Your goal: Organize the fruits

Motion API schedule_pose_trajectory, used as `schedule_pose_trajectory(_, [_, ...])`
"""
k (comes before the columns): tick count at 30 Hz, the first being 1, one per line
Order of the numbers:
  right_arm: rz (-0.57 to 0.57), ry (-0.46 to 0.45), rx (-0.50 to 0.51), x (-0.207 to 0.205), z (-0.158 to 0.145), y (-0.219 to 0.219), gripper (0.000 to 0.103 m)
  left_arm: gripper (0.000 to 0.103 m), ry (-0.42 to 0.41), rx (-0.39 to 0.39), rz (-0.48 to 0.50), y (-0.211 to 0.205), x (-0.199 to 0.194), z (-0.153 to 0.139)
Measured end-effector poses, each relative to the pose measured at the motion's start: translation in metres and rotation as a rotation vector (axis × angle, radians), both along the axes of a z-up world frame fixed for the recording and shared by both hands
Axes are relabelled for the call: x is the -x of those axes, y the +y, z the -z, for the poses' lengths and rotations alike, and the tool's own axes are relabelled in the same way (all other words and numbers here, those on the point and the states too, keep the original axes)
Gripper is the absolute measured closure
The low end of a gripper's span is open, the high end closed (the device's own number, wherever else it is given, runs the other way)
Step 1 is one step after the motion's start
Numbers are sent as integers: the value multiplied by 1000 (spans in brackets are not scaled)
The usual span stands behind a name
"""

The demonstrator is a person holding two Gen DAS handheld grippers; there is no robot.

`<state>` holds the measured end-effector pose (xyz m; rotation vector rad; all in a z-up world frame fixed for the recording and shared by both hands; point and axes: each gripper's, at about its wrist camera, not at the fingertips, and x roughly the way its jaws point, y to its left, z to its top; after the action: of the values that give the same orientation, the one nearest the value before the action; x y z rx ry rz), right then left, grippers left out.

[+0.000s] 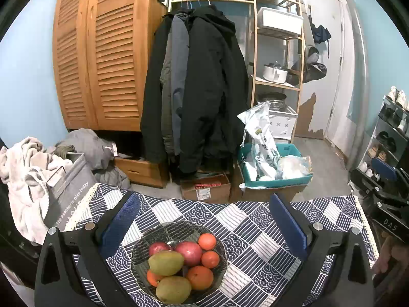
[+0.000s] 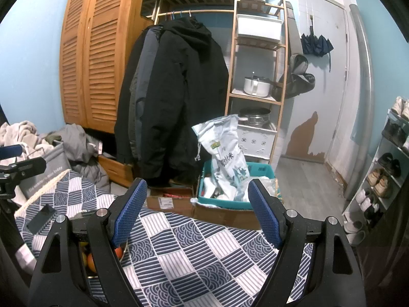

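Between the wide-open, empty left gripper [image 1: 204, 220] fingers sits the fruit bowl [image 1: 179, 261]; right gripper [image 2: 196, 209] likewise.

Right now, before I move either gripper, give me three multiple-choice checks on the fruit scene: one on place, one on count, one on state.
1. Where is the fruit?
A. In the glass bowl on the patterned tablecloth
B. In the teal crate on the floor
C. Loose on the cloth

2. How many green mangoes are in the bowl?
A. None
B. Two
C. Five

3. What state is the left gripper in?
A. Shut on an orange
B. Shut on nothing
C. Open, holding nothing

Answers: 1 A, all the fruit sits piled inside the bowl. 2 B, two green mangoes lie at the near side. 3 C, its blue pads stand wide apart above the bowl.
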<state>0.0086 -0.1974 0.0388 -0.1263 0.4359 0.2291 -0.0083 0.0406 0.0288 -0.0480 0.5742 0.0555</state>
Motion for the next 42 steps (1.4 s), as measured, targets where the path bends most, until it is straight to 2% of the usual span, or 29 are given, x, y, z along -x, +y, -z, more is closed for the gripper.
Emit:
schedule_pose_trajectory(29, [2,-2,4,0,-1,0,23,1,3,-29,-22,-4,3,-3])
schedule_pose_trajectory(42, [2,-4,5,0,-1,1,23,1,24,12,-27,-3,3,-2])
